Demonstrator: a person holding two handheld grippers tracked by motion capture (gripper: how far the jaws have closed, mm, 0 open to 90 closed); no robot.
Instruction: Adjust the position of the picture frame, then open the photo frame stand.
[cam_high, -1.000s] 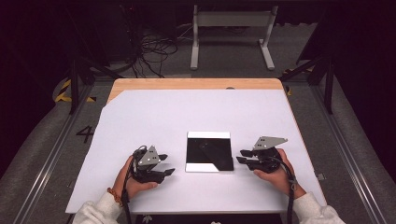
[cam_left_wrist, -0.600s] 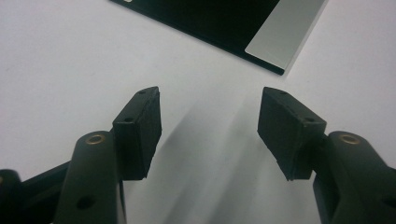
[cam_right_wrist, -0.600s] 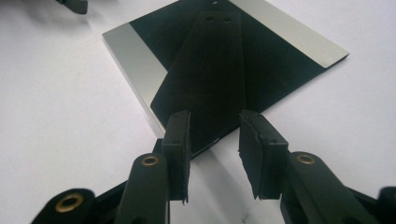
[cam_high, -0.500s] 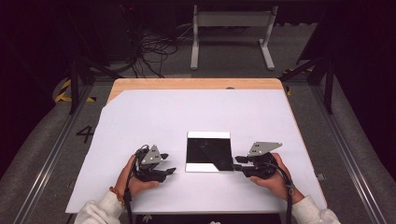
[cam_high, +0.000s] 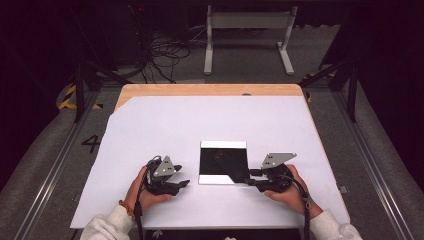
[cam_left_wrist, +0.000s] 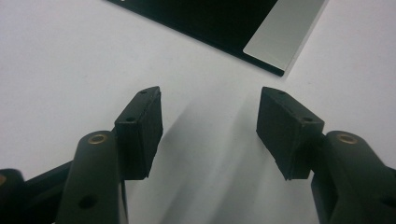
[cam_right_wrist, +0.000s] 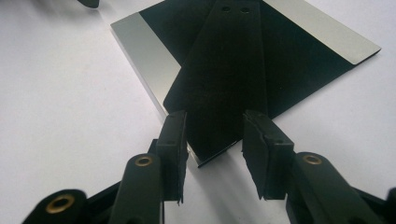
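A flat square slab (cam_high: 222, 159) lies on the white table, black on top with silver strips along its far and near edges. In the right gripper view a thin black sheet (cam_right_wrist: 224, 84) lies across the slab (cam_right_wrist: 144, 51), and its pointed corner sticks out past the near edge. My right gripper (cam_right_wrist: 215, 149) is open, one jaw on each side of that corner. From above, the right gripper (cam_high: 252, 179) sits at the slab's near right corner. My left gripper (cam_high: 182, 176) rests just left of the slab, open and holding nothing (cam_left_wrist: 210, 126), with the slab's corner (cam_left_wrist: 275, 37) ahead of it.
White sheeting covers the table (cam_high: 210, 120), with a wooden edge (cam_high: 210, 90) at the back. Behind the table are a metal stand (cam_high: 247, 35) and loose cables (cam_high: 165, 50) on the floor. Rails run along both sides.
The right gripper has slid left, from beside the slab to its near right corner. The left gripper has hardly moved.
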